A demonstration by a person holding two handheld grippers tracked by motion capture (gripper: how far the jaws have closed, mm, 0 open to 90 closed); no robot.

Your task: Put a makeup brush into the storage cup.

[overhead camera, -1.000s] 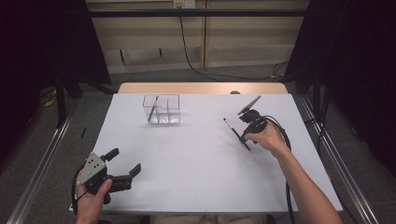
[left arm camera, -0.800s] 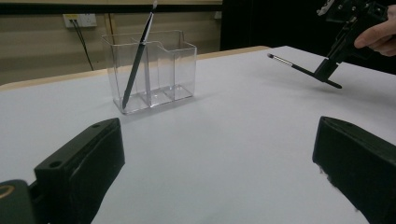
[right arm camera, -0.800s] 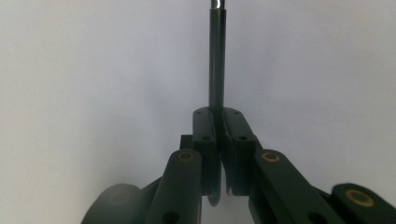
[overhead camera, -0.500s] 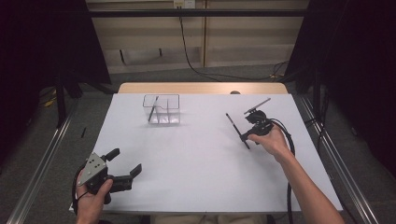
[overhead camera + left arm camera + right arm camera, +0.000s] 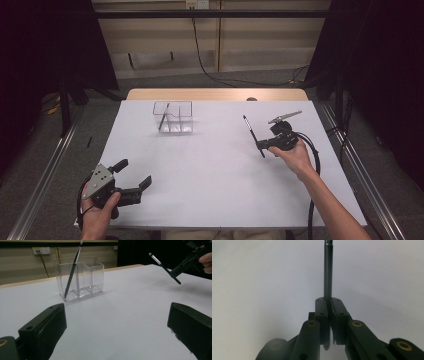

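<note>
While R gripper jaws pinch pen, no legible txt, unbranded organizer.

You're holding a dark grey pen with a silver tip in a black gripper. Upper left, the clear box holds another dark pen. The table is plain white with a tan far edge; your other gripper is black with a grey plate.

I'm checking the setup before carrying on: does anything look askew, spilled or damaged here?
Nothing stands out. The clear plastic three-compartment holder stands upright on the white table, one dark pen leaning inside its end compartment. The right gripper is shut on a second slim dark pen, above the table. The left gripper is open.
</note>
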